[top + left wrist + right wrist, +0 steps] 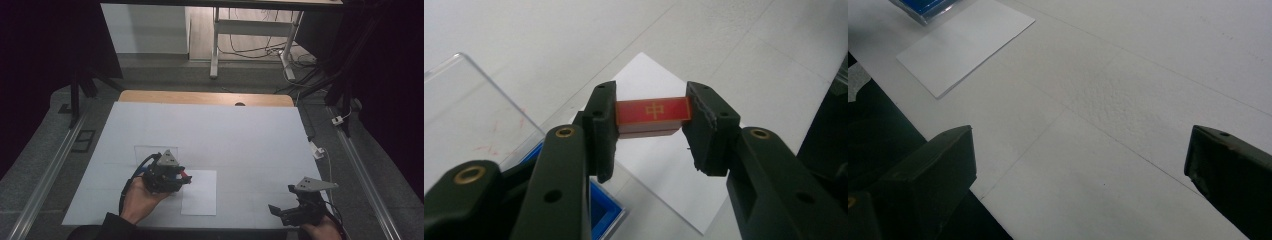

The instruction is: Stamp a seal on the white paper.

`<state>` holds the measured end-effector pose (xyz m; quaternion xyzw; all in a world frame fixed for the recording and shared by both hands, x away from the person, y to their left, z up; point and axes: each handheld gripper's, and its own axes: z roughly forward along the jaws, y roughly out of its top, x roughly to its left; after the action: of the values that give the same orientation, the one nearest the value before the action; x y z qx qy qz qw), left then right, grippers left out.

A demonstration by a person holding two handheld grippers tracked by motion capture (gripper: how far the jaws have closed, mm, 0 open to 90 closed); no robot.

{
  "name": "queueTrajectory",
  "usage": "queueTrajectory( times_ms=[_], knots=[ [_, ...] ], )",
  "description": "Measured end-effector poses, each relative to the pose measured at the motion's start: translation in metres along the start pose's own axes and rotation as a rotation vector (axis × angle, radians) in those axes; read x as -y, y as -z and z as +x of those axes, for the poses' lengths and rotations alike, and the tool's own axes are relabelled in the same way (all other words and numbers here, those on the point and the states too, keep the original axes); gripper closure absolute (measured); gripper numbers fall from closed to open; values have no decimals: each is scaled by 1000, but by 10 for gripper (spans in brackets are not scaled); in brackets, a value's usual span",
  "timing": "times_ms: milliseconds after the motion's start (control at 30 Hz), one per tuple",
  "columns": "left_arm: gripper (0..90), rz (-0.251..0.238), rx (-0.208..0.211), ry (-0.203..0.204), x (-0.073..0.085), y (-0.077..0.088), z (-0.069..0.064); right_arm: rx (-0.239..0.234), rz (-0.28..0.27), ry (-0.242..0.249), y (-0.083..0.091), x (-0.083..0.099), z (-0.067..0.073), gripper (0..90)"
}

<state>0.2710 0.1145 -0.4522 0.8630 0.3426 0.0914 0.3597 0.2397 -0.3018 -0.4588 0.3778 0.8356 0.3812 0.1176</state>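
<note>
Jaws of left gripper (651,117) clamp red block (652,110) endwise.

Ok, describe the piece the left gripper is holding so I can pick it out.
On the white table cover, find the white paper sheet beside the clear case with the blue tray. Just above it, the left gripper clamps a small red block with a gold character on top.
</note>
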Motion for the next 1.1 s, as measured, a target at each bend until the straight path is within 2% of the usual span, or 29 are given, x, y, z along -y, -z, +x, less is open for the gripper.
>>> queueTrajectory(
  times_ms=[233, 533, 867, 1100],
  knots=[
    [580, 9, 16, -30, -5, -9, -4, 0, 4, 1, 0, 0, 0, 3],
    [581, 23, 36, -51, -13, -23, -8, 3, 3, 0, 0, 0, 0, 4],
    [580, 63, 53, -74, -16, -40, -10, 3, 4, 0, 0, 0, 0, 4],
    [581, 110, 41, -86, -13, -53, -13, 2, 6, 2, 0, 0, 0, 4]
  ],
)
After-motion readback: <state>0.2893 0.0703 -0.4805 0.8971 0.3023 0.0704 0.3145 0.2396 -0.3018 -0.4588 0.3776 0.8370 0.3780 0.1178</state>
